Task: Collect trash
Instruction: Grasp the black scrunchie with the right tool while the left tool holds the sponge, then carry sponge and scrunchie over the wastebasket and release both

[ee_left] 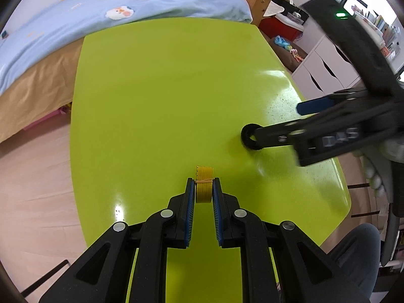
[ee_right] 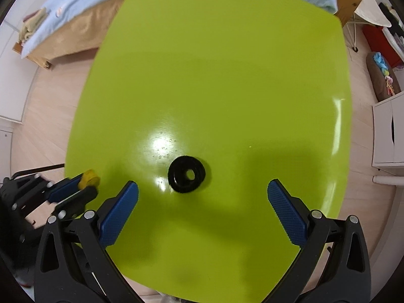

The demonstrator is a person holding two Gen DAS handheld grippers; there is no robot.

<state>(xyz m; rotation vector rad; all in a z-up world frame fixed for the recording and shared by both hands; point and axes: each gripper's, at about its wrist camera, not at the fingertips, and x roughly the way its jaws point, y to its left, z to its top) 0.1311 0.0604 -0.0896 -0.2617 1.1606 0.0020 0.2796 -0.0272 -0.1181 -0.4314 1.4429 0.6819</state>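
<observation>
A: Our right gripper (ee_right: pixel 202 197) points down over the green table (ee_right: pixel 227 50), its jaws spread wide with nothing between them. The black ring (ee_right: pixel 186 174) lies flat just past the tips, toward twelve o'clock and a little to eleven, nearer the left finger than the right one.

B: It is round, so we see no long axis to align with. And the left gripper (ee_left: pixel 203 189)?

A: It is closed on a small yellow roll (ee_left: pixel 203 188) and sits at about nine o'clock from the ring, apart from it. So the right one is nearer.

B: Does something block the way?

A: No, we think. The bed (ee_right: pixel 65 7) is at twelve o'clock, beyond the table.
</observation>
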